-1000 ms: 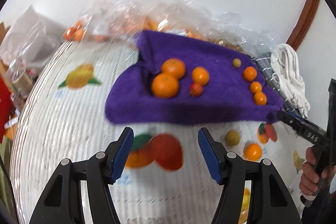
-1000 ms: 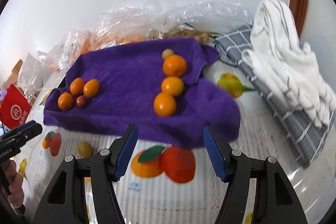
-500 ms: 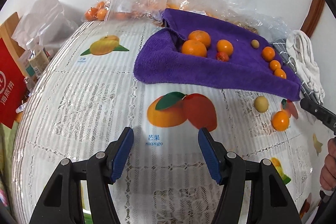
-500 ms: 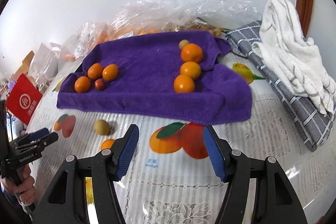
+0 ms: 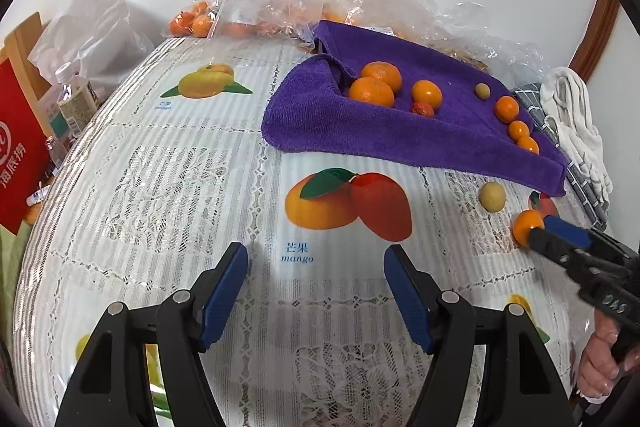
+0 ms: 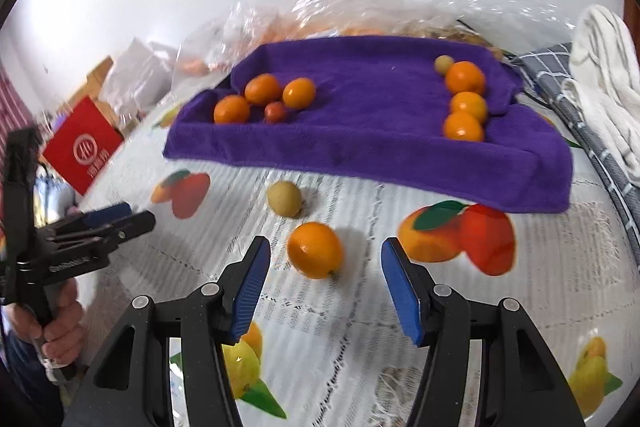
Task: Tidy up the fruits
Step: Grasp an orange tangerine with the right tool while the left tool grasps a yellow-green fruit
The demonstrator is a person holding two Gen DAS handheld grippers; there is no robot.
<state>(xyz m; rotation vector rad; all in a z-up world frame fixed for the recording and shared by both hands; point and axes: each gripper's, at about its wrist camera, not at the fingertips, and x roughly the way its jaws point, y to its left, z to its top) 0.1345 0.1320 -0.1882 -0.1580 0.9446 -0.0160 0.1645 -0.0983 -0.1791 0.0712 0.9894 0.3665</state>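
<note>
A purple towel [image 6: 368, 131] lies on the table with oranges grouped at its left [image 6: 262, 89] and right [image 6: 464, 79], plus a small red fruit [image 6: 275, 111] and a small yellow-green fruit [image 6: 443, 63]. Off the towel lie a loose orange [image 6: 315, 249] and a yellow-green fruit [image 6: 285, 198]. My right gripper [image 6: 324, 291] is open, its fingers just short of the loose orange on either side. My left gripper [image 5: 316, 291] is open and empty over the printed tablecloth. In the left wrist view the right gripper [image 5: 560, 235] reaches the orange [image 5: 526, 225].
Clear plastic bags of oranges [image 5: 280, 7] lie behind the towel. A grey checked cloth and white towel [image 6: 600, 95] lie at the right. A red box [image 6: 82, 147] and bottles [image 5: 72, 107] stand at the left table edge.
Both grippers have pulled back from the towel. The right gripper has dropped and swung left toward the loose orange, which now sits just ahead of its open fingers.
</note>
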